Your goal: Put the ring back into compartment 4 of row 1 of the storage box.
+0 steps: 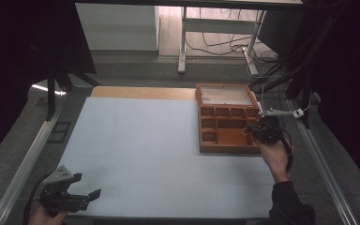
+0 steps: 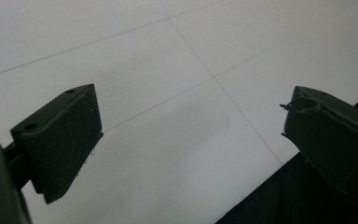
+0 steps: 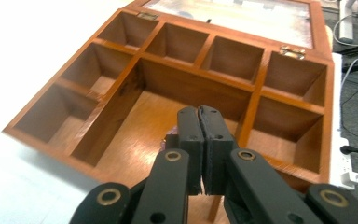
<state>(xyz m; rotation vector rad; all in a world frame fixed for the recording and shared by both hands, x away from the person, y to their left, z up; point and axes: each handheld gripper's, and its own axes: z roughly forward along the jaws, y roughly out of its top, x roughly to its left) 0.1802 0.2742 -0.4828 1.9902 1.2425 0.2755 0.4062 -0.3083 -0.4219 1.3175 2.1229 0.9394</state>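
A wooden box (image 1: 227, 123) lies open at the far right of the white table (image 1: 140, 150), its glazed lid (image 1: 227, 96) folded back flat behind it on two brass hinges (image 3: 292, 51). In the right gripper view the tray counts eight compartments: four small ones along the hinge side, two down each flank, and one large central well (image 3: 135, 135). The right gripper (image 3: 200, 140) reaches in over the box's near right edge, tilted down into that well, its jaws pressed together with nothing visible between them; a small purplish thing beside the tips is too blurred to name. The right hand (image 1: 275, 157) holds it from behind, with a dark sleeve (image 1: 288, 201) coming in from the bottom edge. The left gripper (image 1: 85, 186) sits well apart at the table's near left corner, low over the surface and pointing right, its jaws spread wide and empty. The left hand (image 1: 40, 216) grips it at the bottom edge.
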